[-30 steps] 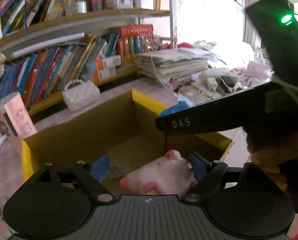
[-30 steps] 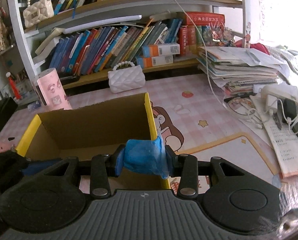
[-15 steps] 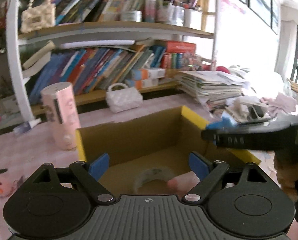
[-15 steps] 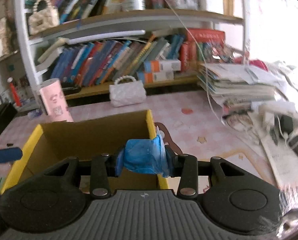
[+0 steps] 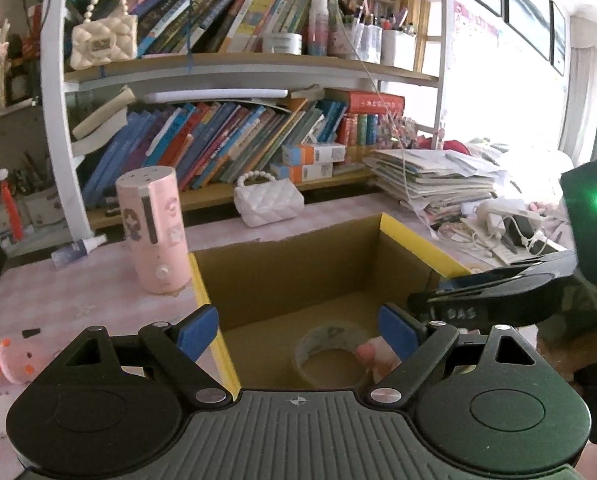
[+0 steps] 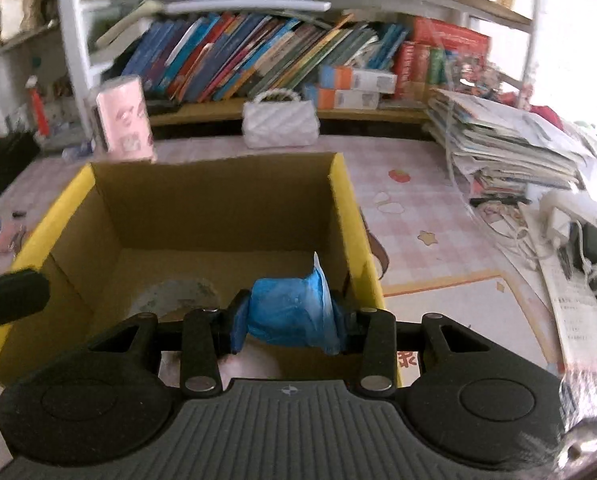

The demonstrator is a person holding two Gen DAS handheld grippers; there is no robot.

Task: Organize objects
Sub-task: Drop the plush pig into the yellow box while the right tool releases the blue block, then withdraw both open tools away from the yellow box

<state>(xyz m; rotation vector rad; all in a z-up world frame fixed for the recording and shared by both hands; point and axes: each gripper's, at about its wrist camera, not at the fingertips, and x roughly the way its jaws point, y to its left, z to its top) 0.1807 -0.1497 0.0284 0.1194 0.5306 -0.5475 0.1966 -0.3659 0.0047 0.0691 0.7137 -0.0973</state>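
Left gripper (image 5: 298, 330) drawn back, wide, empty, right gripper (image 6: 288, 316) opening around blue packet (image 6: 290, 312) (perhaps crumpled), box (image 6: 346, 208) floor half hidden.

Two black handheld grippers showing blue finger pads

The left gripper (image 5: 298, 330) and right gripper (image 6: 288, 318) are showing ribbed grey bases, silver pivot screws and round black housings; the right one is glowing green, displaying white "DAS" lettering.

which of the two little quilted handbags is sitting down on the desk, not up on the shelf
The white handbag with the pearl handle, standing on the pink desk behind the cardboard box. The cream handbag sits on the upper shelf beside the leaning books.
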